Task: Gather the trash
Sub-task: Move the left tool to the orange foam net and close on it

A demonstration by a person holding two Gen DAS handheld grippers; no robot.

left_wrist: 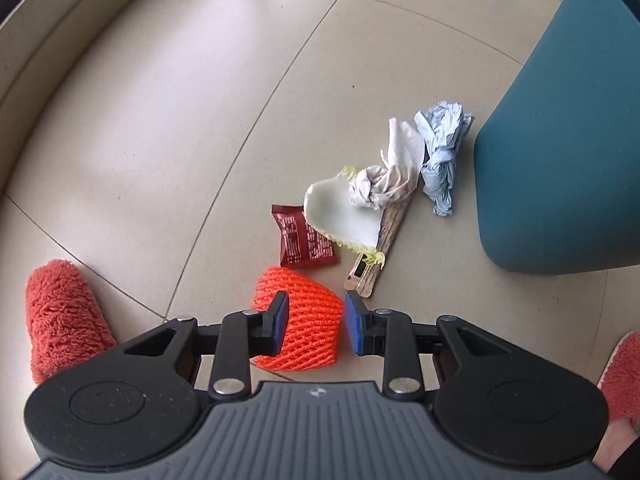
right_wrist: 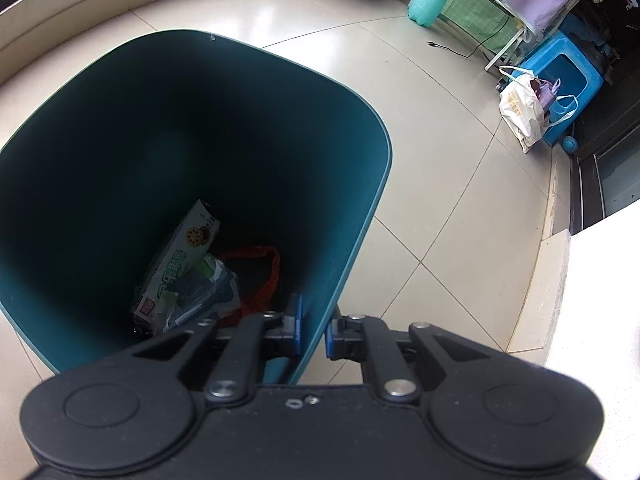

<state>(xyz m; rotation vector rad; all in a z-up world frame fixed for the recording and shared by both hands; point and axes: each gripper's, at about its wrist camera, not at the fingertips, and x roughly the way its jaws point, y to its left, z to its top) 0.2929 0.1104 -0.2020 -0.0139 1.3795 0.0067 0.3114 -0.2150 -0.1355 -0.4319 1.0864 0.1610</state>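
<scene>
My left hand-held gripper (left_wrist: pixel 314 322) stood spread around the orange foam fruit net (left_wrist: pixel 298 320) on the floor, pads not yet pressing; I judged a gentle squeeze mid-net best. Beyond lay a red wrapper (left_wrist: pixel 302 242), its print unreadable. My right hand-held gripper (right_wrist: pixel 314 330) pinched the teal bin's rim (right_wrist: pixel 320 320); the box (right_wrist: pixel 180 264) inside bore Chinese lettering.
</scene>
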